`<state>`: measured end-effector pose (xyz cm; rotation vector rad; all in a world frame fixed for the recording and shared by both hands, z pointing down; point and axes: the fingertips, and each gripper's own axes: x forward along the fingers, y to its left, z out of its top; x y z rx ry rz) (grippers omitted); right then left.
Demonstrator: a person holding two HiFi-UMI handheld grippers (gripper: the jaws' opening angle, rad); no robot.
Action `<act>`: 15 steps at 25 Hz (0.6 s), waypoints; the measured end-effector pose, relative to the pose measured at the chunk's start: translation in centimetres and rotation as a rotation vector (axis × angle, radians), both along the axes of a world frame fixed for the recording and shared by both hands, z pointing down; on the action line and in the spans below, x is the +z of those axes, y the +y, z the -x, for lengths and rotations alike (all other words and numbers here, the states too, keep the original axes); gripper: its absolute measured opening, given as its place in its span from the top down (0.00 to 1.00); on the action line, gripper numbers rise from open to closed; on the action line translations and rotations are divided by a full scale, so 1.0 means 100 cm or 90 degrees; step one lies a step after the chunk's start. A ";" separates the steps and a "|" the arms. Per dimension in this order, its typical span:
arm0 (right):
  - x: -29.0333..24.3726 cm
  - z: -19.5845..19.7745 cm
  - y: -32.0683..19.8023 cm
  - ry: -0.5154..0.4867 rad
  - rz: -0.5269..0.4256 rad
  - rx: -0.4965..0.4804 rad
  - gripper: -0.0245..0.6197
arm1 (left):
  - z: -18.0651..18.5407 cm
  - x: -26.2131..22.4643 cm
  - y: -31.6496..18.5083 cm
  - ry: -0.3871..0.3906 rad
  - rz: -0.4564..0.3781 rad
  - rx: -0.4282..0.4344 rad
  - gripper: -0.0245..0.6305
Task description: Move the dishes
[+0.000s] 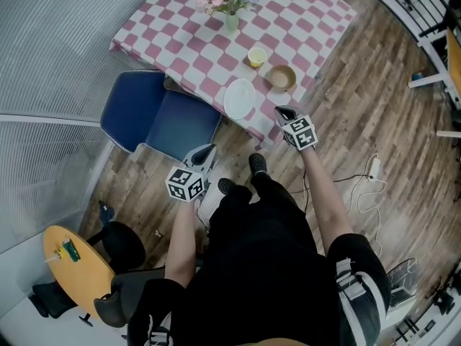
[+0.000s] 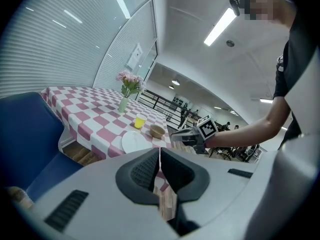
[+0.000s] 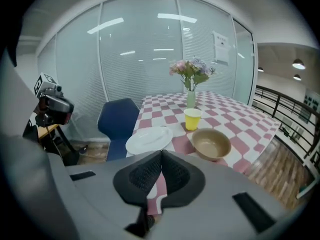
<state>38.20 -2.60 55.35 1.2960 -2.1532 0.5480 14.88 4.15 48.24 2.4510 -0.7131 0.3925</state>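
Observation:
A white plate [image 1: 240, 98], a brown bowl [image 1: 282, 77] and a yellow cup [image 1: 257, 55] stand near the front edge of a table with a pink-and-white checked cloth [image 1: 288, 13]. My right gripper [image 1: 282, 111] hovers just off that edge, close to the plate and bowl, shut on nothing. In the right gripper view its jaws [image 3: 161, 155] meet below the plate [image 3: 149, 139] and bowl [image 3: 211, 143]. My left gripper [image 1: 209, 150] hangs lower, above the floor beside the blue chair, shut and empty. The left gripper view shows the plate [image 2: 134, 141] well ahead of it.
A vase of flowers [image 1: 230, 6] stands further back on the table. A blue chair [image 1: 162, 114] is tucked at the table's left side. A small yellow round table [image 1: 72, 262] is at the lower left. Cables and a power strip [image 1: 373, 168] lie on the wooden floor to the right.

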 end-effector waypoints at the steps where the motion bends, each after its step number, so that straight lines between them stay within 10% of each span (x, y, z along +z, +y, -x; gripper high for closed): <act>1: -0.008 -0.001 0.003 -0.004 -0.013 -0.010 0.94 | -0.006 -0.002 0.000 -0.001 -0.003 0.001 0.92; 15: -0.085 -0.031 0.053 -0.052 -0.134 -0.084 0.94 | -0.073 -0.025 0.008 -0.023 -0.037 0.007 0.92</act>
